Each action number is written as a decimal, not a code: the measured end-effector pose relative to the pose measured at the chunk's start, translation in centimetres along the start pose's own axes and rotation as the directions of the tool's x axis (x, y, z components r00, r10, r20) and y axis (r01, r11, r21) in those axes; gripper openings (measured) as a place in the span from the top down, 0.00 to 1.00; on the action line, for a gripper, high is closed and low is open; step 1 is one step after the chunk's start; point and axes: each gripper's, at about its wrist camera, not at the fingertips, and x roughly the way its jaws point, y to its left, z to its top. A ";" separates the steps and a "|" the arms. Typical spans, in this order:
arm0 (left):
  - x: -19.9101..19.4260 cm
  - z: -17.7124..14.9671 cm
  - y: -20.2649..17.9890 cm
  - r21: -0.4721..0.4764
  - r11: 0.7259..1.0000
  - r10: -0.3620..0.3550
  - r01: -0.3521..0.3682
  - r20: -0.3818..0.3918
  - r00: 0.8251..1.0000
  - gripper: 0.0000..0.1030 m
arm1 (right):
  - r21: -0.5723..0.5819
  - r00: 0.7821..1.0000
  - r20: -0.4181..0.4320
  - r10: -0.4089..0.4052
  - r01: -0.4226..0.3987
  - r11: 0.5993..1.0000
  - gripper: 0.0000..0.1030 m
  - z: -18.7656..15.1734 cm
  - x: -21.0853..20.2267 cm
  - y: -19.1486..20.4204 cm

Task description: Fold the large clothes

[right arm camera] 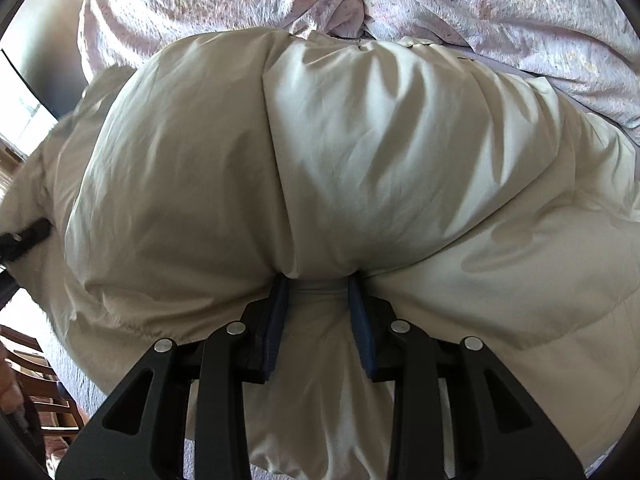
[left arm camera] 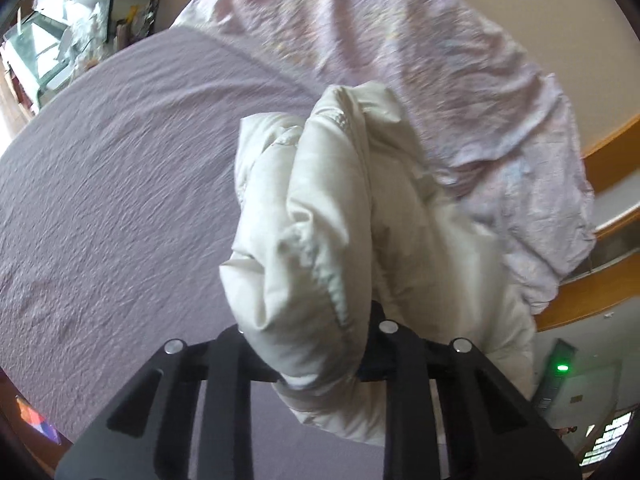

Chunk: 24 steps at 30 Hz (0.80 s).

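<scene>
Cream padding fills both views as a white puffer jacket point(left arm camera: 320, 216) is handled over a bed. Seen from the left wrist, the left gripper point(left arm camera: 320, 364) is clamped on a bunched fold of the jacket, which bulges up between its black arms and hides the fingertips; the padded fabric hangs clear of the lilac bedsheet point(left arm camera: 120, 184) spread to the left. Behind the fold lies a crumpled pink floral duvet point(left arm camera: 400, 40), blurred, with a wooden bed frame point(left arm camera: 608, 152) curving along the right edge and a green indicator light point(left arm camera: 562, 368) glowing on a device low at the right.

From the right wrist, the right gripper point(right arm camera: 318, 292) pinches a thick ridge of the jacket point(right arm camera: 360, 152) between its blue pads point(right arm camera: 276, 328), jaws partly closed with the fabric swelling above them. The jacket's bulk sprawls across the bed in front of the duvet point(right arm camera: 520, 20). A black strap point(right arm camera: 28, 236) shows at the left edge, and wooden chairs point(right arm camera: 36, 384) stand below.
</scene>
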 end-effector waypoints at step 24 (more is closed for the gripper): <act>-1.8 -12.6 -26.2 0.422 0.859 -0.284 0.290 -0.079 0.956 0.77 | 0.069 0.982 0.171 0.085 -0.098 0.993 0.65 -3.0 -9.0 -14.0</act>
